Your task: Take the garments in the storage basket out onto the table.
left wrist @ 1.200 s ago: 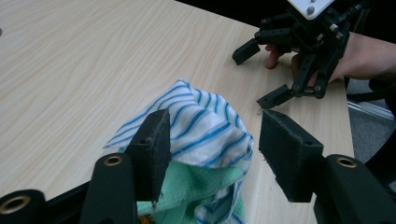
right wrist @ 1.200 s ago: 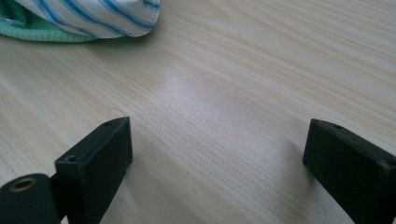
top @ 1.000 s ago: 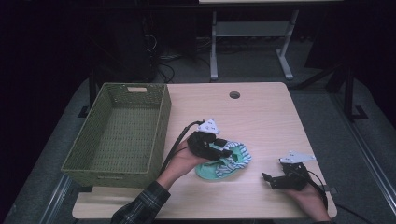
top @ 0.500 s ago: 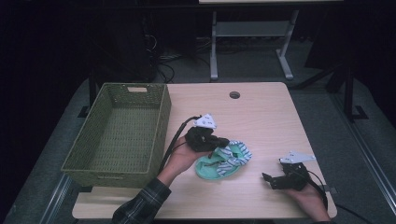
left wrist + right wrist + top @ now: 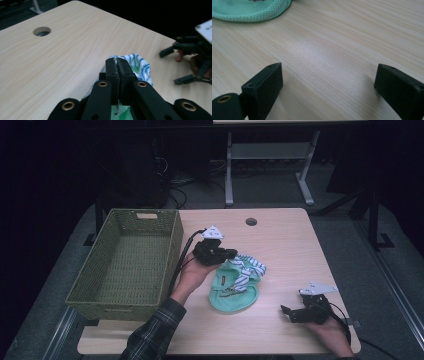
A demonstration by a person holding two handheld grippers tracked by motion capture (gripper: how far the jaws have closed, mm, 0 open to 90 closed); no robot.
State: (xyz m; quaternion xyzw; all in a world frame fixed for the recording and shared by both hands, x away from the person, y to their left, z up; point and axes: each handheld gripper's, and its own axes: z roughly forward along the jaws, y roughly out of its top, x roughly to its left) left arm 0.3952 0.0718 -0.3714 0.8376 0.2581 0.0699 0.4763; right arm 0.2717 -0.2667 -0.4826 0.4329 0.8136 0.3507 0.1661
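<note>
Green cloth (image 5: 235, 287) in left tongs (image 5: 231, 254)

Light wooden table (image 5: 290, 240) with green wicker basket (image 5: 125, 262) and mint-green garment (image 5: 235, 285).

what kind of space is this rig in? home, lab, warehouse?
Likely a lab or office workroom: a light wood desk with a cable hole, grey carpet, a metal-framed table behind and loose cables on the floor.

A dim lab or office workroom: a pale wood tabletop (image 5: 280, 245) with a cable hole (image 5: 251, 221) near its far edge stands on grey carpet (image 5: 345, 235); beyond it, loose cables (image 5: 175, 195) and a metal-framed bench (image 5: 270, 155) sit in darkness.
</note>
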